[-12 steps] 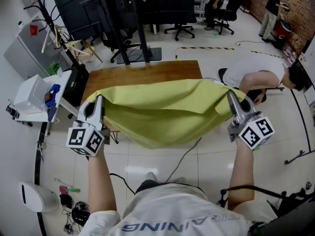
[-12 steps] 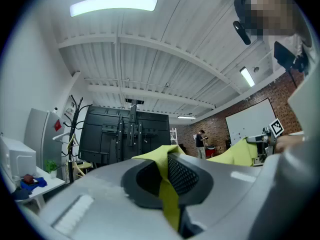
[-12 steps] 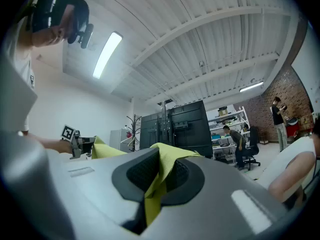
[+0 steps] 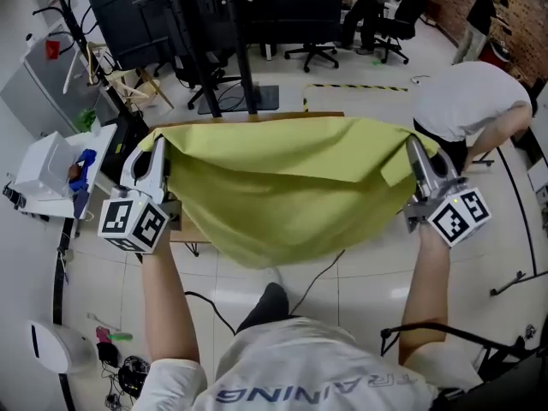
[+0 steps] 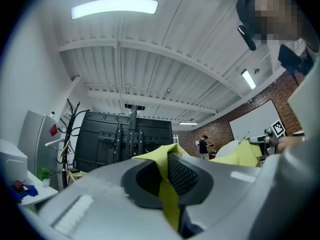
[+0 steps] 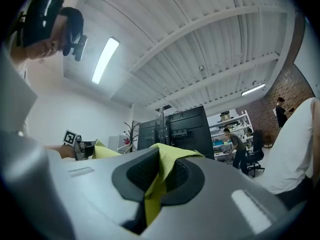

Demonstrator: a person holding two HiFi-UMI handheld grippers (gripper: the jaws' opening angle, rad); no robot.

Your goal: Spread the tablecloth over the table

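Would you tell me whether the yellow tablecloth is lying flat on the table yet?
Not yet: the tablecloth hangs sagging between the left gripper and right gripper, each shut on a corner.

Tablecloth: yellow-green, stretched between both grippers, lower edge sagging toward the wearer.
Left gripper: clamps the upper left corner.
Right gripper: clamps the upper right corner.
Table: wooden, mostly hidden behind the cloth.
Bystander: bent over, beyond the right gripper.

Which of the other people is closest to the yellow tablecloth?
The person in the white shirt, bent over beside the tablecloth's right end. The others are far back: a dark-clad person by the office chairs, a second person by the brick wall.
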